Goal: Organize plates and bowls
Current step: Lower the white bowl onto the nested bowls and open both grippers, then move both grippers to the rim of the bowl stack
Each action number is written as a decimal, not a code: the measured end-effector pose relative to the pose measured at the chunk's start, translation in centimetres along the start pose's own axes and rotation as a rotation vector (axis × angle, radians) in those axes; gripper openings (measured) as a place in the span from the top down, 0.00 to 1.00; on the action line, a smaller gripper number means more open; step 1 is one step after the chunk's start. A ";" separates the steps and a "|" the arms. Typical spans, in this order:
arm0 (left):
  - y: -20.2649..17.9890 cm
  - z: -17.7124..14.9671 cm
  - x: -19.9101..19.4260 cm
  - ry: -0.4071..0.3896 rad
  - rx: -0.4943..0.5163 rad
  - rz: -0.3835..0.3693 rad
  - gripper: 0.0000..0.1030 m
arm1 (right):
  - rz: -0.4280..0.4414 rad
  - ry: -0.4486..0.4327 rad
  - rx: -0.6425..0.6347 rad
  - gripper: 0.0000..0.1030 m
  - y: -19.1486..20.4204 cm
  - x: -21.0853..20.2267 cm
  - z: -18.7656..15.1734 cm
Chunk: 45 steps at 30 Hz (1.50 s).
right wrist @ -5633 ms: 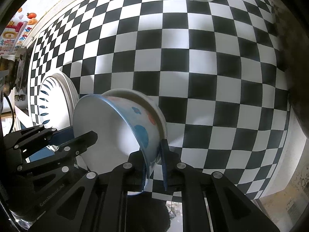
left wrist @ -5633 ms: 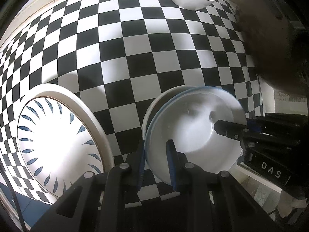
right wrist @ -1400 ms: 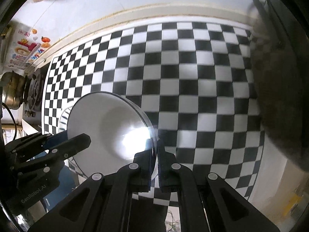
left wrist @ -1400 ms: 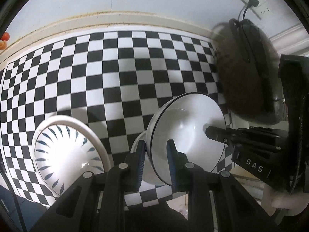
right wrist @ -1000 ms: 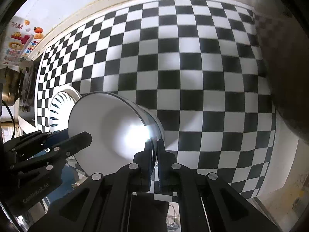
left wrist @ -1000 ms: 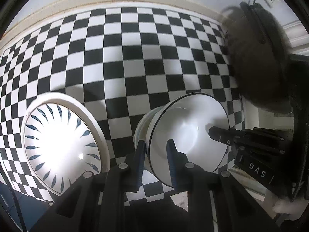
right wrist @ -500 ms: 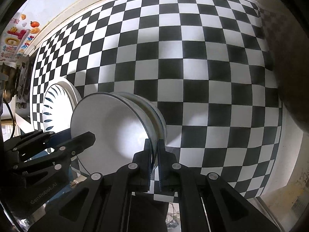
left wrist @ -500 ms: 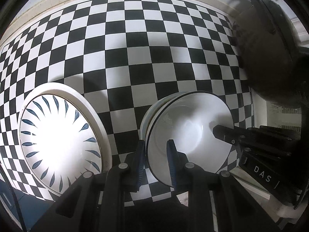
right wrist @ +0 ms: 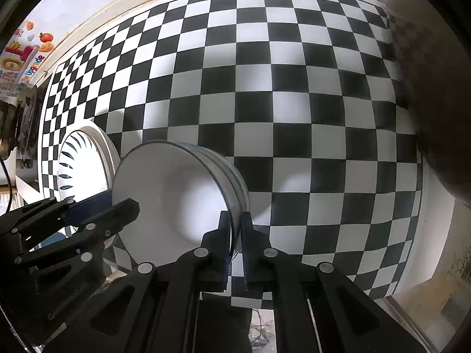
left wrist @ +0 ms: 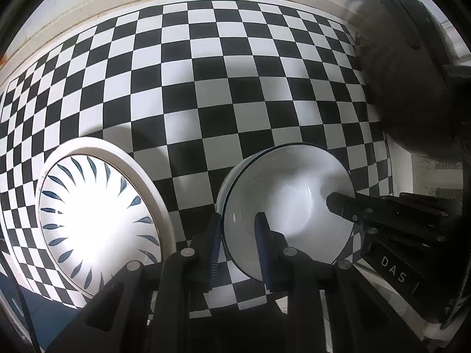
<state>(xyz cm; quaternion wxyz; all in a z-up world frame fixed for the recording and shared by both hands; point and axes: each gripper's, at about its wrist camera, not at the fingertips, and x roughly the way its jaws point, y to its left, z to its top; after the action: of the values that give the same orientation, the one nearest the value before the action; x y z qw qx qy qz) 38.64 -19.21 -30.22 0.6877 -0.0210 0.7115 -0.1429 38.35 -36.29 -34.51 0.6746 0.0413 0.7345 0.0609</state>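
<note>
A white bowl (left wrist: 288, 203) with a thin dark rim sits nested in a stack of other bowls on the checkered cloth (left wrist: 206, 88). My left gripper (left wrist: 237, 223) is shut on its left rim, one finger inside and one outside. My right gripper (right wrist: 235, 220) is shut on the opposite rim of the same bowl (right wrist: 173, 197). The lower bowls' rims (right wrist: 240, 182) show just under it. Each gripper appears in the other's view: the right gripper (left wrist: 334, 201) and the left gripper (right wrist: 131, 206). A white plate (left wrist: 97, 223) with blue petal marks lies to the left of the stack.
A big dark round pot (left wrist: 412, 82) with a cable stands at the right end of the table, close to the bowls. The same plate (right wrist: 79, 164) shows in the right wrist view. The table's near edge runs just below the stack. A wall borders the far side.
The dark-rimmed bowl has come down with both grippers and settled into the bowls below. Both grips stay as they were. The earliest frames show a blue-dotted bowl held there.
</note>
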 end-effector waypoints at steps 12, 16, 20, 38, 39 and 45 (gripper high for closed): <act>-0.3 -0.5 -1.0 -0.037 0.023 0.027 0.80 | -0.026 -0.018 0.012 0.90 0.4 -0.4 -0.3; -0.2 -0.9 -1.7 -0.053 0.032 0.034 0.80 | -0.035 -0.035 0.014 0.90 0.6 -0.9 -0.8; -0.2 -1.5 -2.6 -0.072 0.041 0.044 0.80 | -0.038 -0.056 0.016 0.90 0.7 -1.8 -1.6; -0.9 -6.6 -9.5 -0.181 0.092 0.057 0.80 | 0.003 -0.183 -0.003 0.90 3.5 -8.1 -9.0; -1.0 -6.9 -10.0 -0.188 0.096 0.057 0.80 | 0.006 -0.193 -0.001 0.90 3.6 -8.6 -9.5; -1.6 -8.9 -12.4 -0.209 0.123 0.054 0.80 | 0.006 -0.263 0.003 0.90 3.7 -12.0 -11.9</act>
<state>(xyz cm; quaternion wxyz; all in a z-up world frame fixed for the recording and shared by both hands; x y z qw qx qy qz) 30.30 -16.38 -17.66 0.7617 0.0255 0.6262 -0.1646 27.43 -34.71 -21.15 0.7647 0.0520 0.6399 0.0559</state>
